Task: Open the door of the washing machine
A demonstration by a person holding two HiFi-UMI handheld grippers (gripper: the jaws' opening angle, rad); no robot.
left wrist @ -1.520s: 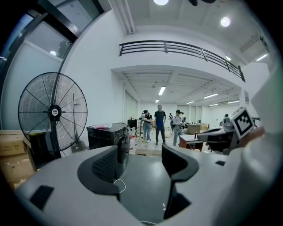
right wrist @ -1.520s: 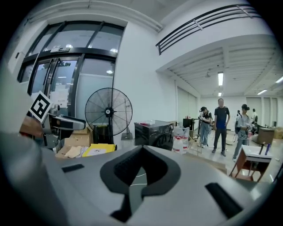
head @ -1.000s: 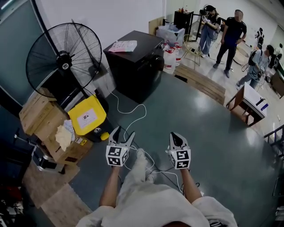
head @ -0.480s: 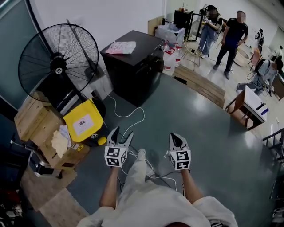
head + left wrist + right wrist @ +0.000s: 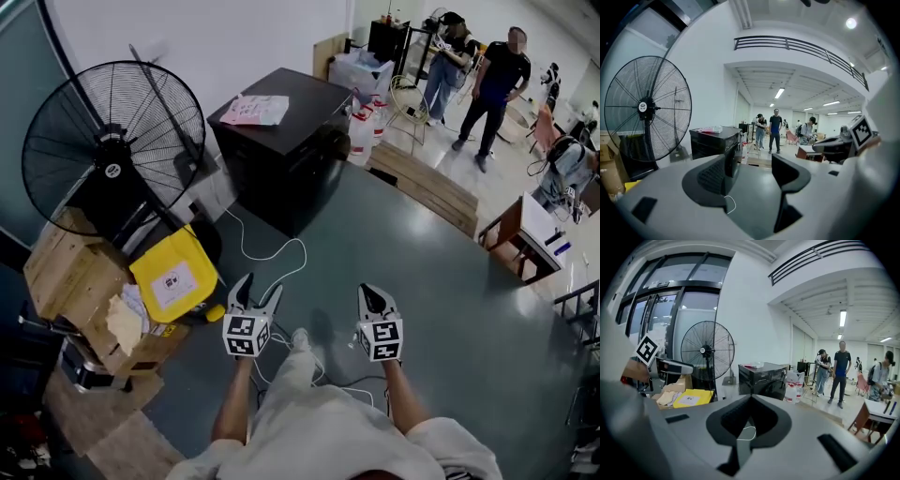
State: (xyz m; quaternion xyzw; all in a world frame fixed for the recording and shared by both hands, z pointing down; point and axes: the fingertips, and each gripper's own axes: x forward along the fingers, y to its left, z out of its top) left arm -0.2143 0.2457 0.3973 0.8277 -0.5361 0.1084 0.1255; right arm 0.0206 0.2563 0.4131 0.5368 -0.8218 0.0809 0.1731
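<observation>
Glossy grey floor point(image 5: 422, 281), matt black washing machine point(image 5: 281, 159), rough wooden crates point(image 5: 53, 270).

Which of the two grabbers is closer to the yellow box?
Left. The left gripper hangs just right of the yellow box, not touching it. The right gripper is farther right, past the left one.

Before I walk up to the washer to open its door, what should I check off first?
1. Left gripper open, empty: ok.
2. Right gripper open: not ok, its jaws are together on nothing.
3. Washer within reach: not ok, it stands across the floor.
4. Path free of snags: not ok, a white cable lies between you and it.
5. Door handle spotted: cannot tell.
</observation>
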